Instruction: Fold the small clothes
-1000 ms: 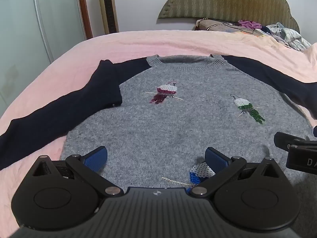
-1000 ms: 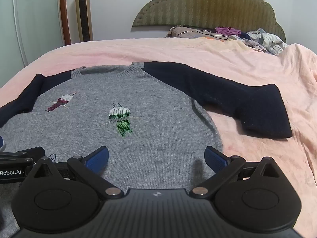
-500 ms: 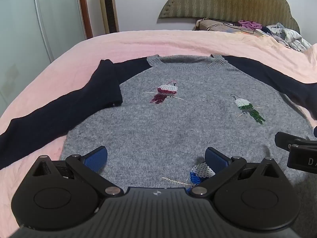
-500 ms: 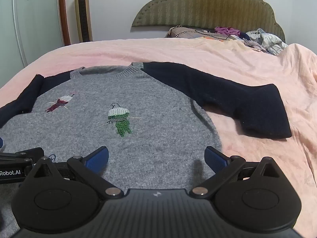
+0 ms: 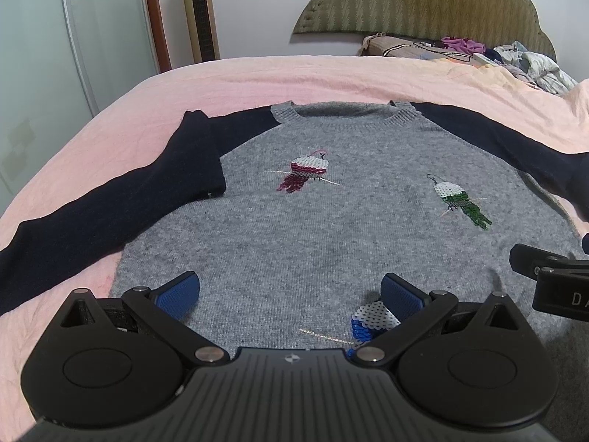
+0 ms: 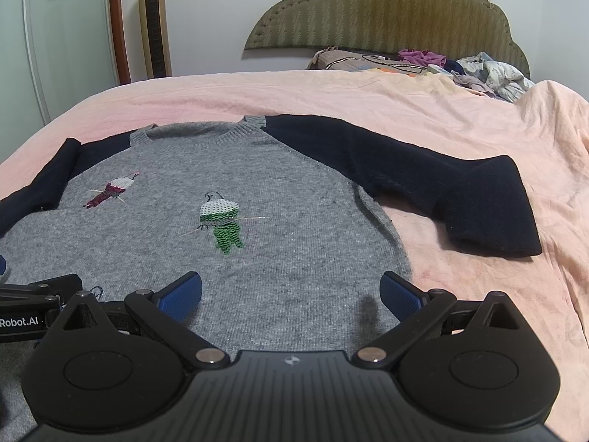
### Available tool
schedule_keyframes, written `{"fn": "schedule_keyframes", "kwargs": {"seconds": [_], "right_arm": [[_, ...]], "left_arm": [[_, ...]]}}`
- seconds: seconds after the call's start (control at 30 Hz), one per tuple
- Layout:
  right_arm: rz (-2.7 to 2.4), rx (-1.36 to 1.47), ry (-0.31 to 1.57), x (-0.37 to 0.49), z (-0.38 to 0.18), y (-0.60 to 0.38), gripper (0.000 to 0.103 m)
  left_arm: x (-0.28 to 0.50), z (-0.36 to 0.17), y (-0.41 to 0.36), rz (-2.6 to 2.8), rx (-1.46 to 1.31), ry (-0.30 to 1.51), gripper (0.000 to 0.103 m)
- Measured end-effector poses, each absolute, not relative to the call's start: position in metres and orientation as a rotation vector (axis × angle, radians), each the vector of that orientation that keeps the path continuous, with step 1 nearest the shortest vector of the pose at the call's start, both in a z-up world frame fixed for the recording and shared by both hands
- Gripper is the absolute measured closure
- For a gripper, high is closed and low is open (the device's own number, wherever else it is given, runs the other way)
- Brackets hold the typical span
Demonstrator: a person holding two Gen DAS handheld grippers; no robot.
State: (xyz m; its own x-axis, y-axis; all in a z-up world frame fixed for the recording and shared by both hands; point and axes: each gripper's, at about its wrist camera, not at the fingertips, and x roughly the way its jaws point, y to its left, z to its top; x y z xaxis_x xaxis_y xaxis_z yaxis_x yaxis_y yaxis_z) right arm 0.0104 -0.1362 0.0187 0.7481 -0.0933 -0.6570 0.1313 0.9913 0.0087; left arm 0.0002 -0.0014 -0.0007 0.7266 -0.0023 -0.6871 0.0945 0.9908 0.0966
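Observation:
A small grey sweater [image 5: 331, 221] with navy sleeves and sequin birds lies flat, front up, on the pink bed; it also shows in the right wrist view [image 6: 279, 228]. Its left sleeve [image 5: 103, 199] is bent, with a fold near the shoulder. Its right sleeve [image 6: 423, 169] stretches out to the right, cuff folded. My left gripper [image 5: 291, 291] is open and empty just above the sweater's lower hem, near a blue bird [image 5: 371, 320]. My right gripper [image 6: 291, 291] is open and empty above the hem's right part.
The pink bedspread [image 6: 478, 110] covers the whole bed. A pile of loose clothes [image 6: 460, 66] lies by the green headboard [image 6: 386, 11]. A tower fan [image 5: 198, 11] and a glass wardrobe door [image 5: 44, 55] stand at the left.

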Motion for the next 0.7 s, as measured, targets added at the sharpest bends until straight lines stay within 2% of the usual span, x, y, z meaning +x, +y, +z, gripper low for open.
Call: {"fn": "schedule_keyframes", "kwargs": {"seconds": [0.7], "right_arm": [[-0.126,0.058,0.716,0.0113,0.0174,-0.1373,0.000]], "left_arm": [[-0.0028,0.0040,-0.0048,-0.088,0.134,0.718,0.000]]}}
